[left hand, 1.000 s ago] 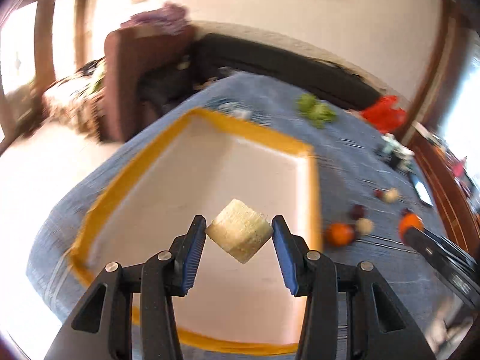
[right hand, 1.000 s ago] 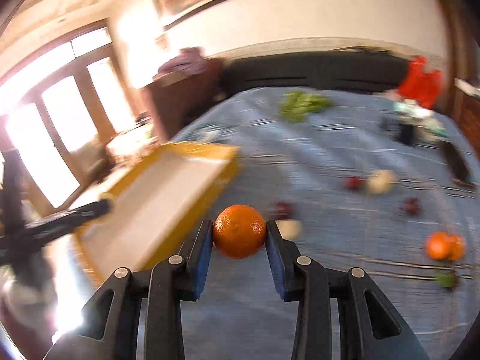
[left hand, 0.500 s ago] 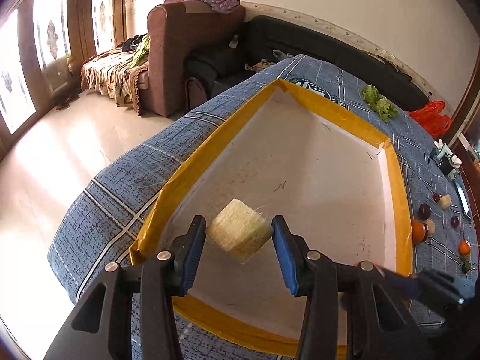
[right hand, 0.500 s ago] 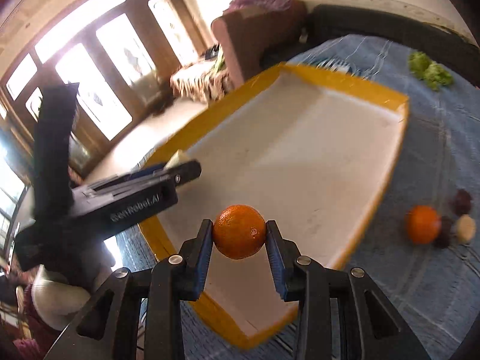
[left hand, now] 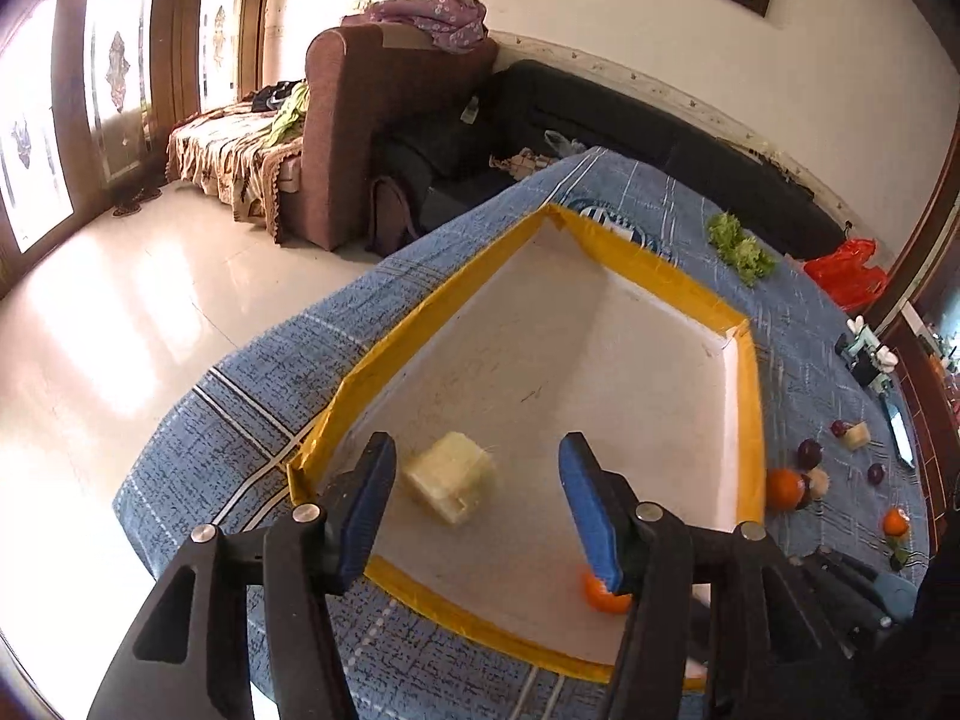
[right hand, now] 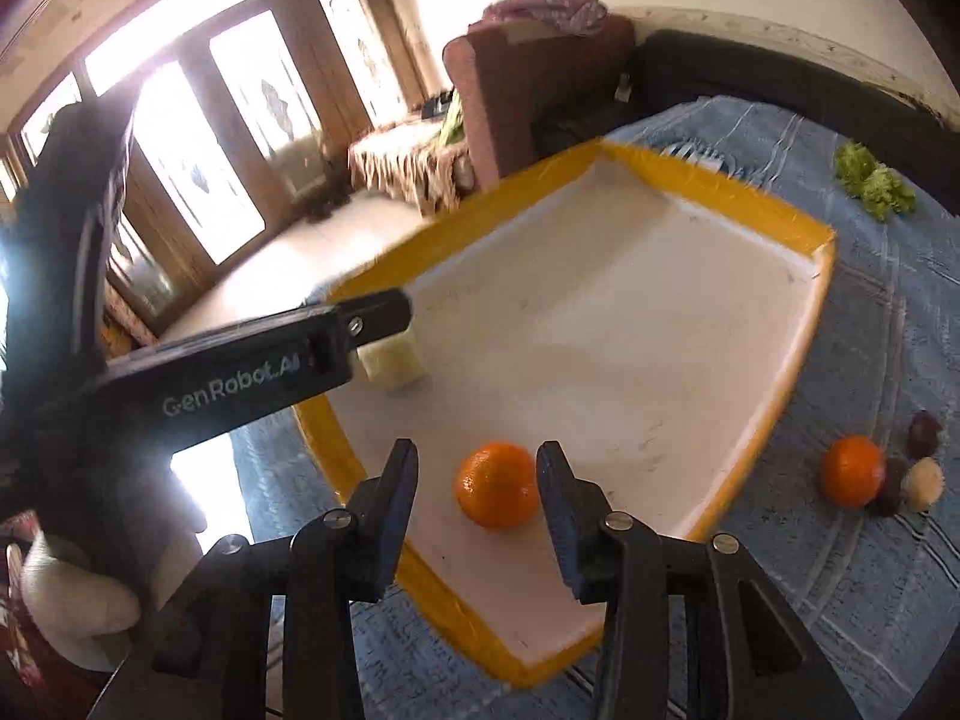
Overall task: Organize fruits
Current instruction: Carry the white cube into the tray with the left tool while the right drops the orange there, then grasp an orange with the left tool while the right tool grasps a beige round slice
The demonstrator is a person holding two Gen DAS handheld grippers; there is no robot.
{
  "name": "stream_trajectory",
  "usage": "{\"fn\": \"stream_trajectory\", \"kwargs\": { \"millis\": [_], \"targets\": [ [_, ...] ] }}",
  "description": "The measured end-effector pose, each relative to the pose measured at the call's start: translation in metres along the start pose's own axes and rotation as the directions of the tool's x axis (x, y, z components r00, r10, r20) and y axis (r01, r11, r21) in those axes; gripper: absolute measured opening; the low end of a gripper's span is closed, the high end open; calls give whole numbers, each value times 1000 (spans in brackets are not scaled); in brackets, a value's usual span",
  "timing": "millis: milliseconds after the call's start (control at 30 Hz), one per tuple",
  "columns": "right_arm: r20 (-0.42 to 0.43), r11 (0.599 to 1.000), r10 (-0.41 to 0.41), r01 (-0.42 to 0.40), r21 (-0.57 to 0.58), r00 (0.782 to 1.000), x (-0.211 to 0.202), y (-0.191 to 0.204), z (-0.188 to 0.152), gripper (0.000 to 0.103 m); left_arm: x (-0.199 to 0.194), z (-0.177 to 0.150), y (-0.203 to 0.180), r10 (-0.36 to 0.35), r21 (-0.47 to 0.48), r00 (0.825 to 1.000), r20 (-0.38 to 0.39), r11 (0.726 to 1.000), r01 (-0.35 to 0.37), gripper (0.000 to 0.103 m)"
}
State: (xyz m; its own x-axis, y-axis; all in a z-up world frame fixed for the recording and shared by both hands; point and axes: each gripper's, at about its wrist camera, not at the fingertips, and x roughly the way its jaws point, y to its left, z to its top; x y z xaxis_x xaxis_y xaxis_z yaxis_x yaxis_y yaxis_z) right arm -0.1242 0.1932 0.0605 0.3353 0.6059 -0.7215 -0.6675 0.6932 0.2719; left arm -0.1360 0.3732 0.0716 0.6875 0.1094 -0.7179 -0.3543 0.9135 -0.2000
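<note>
As both claws' jaws have just been opening: left claw parted, pale chunk below; right claw parted, orange between, both loose on tray.

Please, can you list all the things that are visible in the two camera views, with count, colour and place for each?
tray: one, white floor with yellow rim, on the blue cloth.
pale cube: one, cream, in the tray near its left rim.
orange: one, in the tray, near corner.
loose fruit cluster: one orange, two dark plums, one pale piece, on the cloth right of the tray.
farther fruits: several small pieces, on the cloth, too small to count surely.
lettuce: one, green, far on the cloth.
red bag: one, far edge.
sofa: one, brown.
left tongs: black with blue pads, open, just released.
right tongs: same, open around the orange.
</note>
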Motion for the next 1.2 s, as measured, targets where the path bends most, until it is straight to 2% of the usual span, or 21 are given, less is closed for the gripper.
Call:
{"fn": "stream_trajectory", "kwargs": {
  "millis": [67, 133, 233, 367, 433, 533, 633, 700, 800, 867, 900, 967, 1000, 1200],
  "targets": [
    [51, 1000, -10, 9, 18, 999, -24, -10, -2, 46, -13, 2, -7, -19, 5, 999, 26, 1000, 19, 61],
    [93, 999, -38, 35, 40, 995, -47, -25, -7, 52, -25, 3, -16, -37, 21, 998, 52, 999, 36, 63],
    [143, 985, -145, 129, 110, 979, -86, -69, -22, 54, -36, 2, -39, -79, 60, 994, 71, 995, 75, 63],
    [130, 934, -291, 252, 252, 948, -118, -139, -42, 54, -36, -8, -81, -173, 143, 984, 35, 976, 166, 63],
    [114, 907, -340, 294, 301, 933, -127, -166, -53, 54, -29, -17, -110, -231, 201, 973, -15, 952, 230, 63],
    [99, 896, -355, 308, 318, 930, -126, -184, -57, 54, -21, -30, -145, -290, 276, 955, -65, 914, 296, 63],
    [82, 900, -346, 306, 310, 935, -107, -197, -52, 54, -12, -42, -174, -277, 360, 957, -90, 887, 290, 61],
    [61, 908, -327, 296, 297, 943, -89, -204, -46, 54, -5, -47, -183, -276, 394, 955, -106, 870, 296, 55],
    [38, 916, -302, 279, 289, 953, -67, -212, -42, 52, 7, -48, -193, -269, 420, 953, -135, 856, 301, 48],
    [37, 920, -296, 274, 279, 955, -60, -213, -41, 51, 17, -48, -199, -263, 433, 952, -156, 848, 306, 48],
    [38, 922, -295, 274, 275, 955, -58, -214, -42, 49, 23, -49, -203, -256, 438, 952, -165, 846, 304, 48],
    [28, 927, -283, 266, 265, 959, -52, -214, -41, 35, 37, -50, -211, -241, 447, 952, -189, 842, 302, 48],
    [24, 927, -285, 269, 263, 958, -51, -213, -42, 34, 43, -50, -215, -232, 453, 952, -201, 840, 300, 48],
    [65, 922, -293, 264, 284, 954, -62, -214, -46, 33, 74, -52, -233, -193, 484, 946, -260, 822, 300, 48]
  ]
}}
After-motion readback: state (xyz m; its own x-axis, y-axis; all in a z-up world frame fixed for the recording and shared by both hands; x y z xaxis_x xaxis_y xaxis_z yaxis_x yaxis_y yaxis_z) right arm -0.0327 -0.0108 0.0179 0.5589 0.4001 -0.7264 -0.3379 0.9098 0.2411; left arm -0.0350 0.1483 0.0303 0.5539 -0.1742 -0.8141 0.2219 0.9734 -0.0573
